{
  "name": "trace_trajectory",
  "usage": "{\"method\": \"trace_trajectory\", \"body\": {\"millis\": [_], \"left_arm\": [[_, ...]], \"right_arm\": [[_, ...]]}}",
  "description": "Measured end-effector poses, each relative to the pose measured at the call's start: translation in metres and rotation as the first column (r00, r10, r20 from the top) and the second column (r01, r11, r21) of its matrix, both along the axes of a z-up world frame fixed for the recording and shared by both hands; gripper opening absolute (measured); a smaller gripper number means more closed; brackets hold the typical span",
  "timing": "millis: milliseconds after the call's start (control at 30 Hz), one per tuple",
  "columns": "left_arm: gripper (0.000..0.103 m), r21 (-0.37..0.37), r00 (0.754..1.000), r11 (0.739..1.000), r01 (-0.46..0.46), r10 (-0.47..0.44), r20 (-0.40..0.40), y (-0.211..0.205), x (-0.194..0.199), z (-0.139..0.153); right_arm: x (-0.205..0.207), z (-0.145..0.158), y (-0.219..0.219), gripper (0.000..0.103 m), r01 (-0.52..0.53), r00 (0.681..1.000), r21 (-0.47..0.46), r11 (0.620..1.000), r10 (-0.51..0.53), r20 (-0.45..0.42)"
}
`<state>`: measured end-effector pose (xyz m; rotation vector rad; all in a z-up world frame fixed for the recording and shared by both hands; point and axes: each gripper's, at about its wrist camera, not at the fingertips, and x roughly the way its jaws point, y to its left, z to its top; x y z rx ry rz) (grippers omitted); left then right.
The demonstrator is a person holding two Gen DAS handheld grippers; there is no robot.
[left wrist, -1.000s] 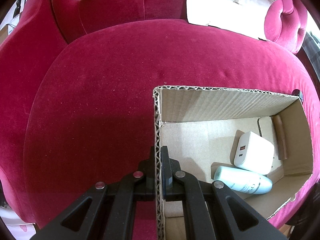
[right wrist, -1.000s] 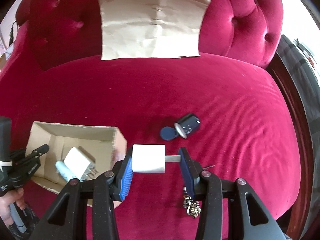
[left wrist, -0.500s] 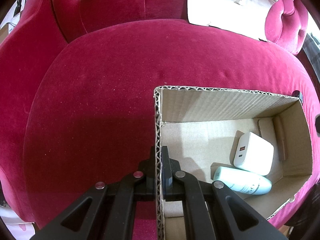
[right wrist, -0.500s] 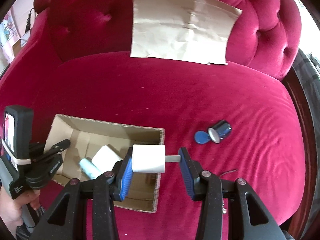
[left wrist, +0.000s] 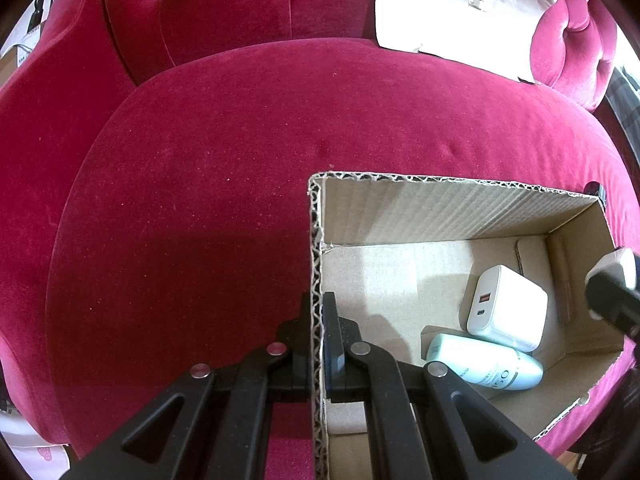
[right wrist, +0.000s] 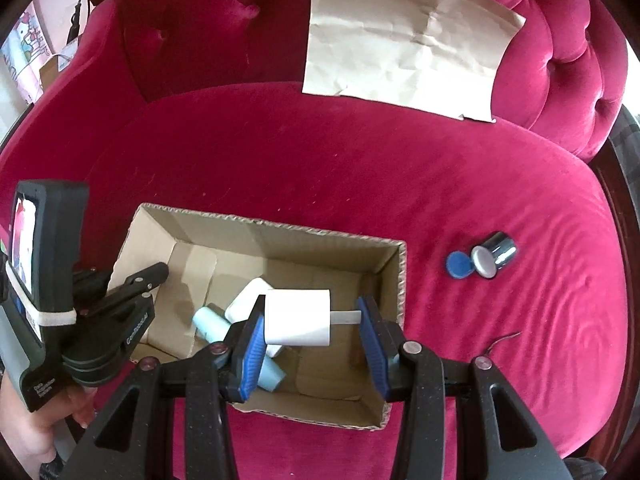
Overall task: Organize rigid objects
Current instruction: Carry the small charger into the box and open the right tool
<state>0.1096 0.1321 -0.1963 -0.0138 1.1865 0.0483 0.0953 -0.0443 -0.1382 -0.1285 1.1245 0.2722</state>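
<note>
An open cardboard box [right wrist: 320,236] [left wrist: 440,208] rests on the red velvet sofa seat. My left gripper [left wrist: 318,320] is shut on the box's left wall, one finger inside and one outside. My right gripper [right wrist: 312,322] is shut on a white plug adapter [right wrist: 298,322], pinched end to end with its metal prong against the right pad, and hangs over the inside of the box. On the box floor lie a white charger block [left wrist: 506,308] and a pale blue bottle [left wrist: 484,364]. The right gripper's tip with the adapter [left wrist: 616,276] shows at the left wrist view's right edge.
A shiny metal cylinder [right wrist: 494,256] and a round blue tag [right wrist: 459,265] lie on the seat right of the box. A sheet of brown paper [right wrist: 408,44] leans on the tufted backrest. A person's hand [right wrist: 28,436] holds the left gripper's handle.
My right gripper has carried the white adapter leftward, from over the seat beside the box to above the box's inside. The left gripper and the box stayed put.
</note>
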Motion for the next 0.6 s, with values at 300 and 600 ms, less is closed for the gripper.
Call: {"method": "trace_trajectory", "body": {"millis": [300,600], "left_arm": [[0.003,0.0,1.0,1.0,0.0,0.0,0.0,0.0,0.0,0.0],[0.003,0.001,1.0,1.0,0.001,-0.001,0.001,0.001,0.0,0.0]], "right_arm": [[-0.006,-0.019,0.008,0.047,-0.003,0.999,-0.002,1.0,0.003,-0.038],[-0.007,-0.021,0.006,0.047,0.005,0.999,0.005,1.0,-0.005,-0.041]]}}
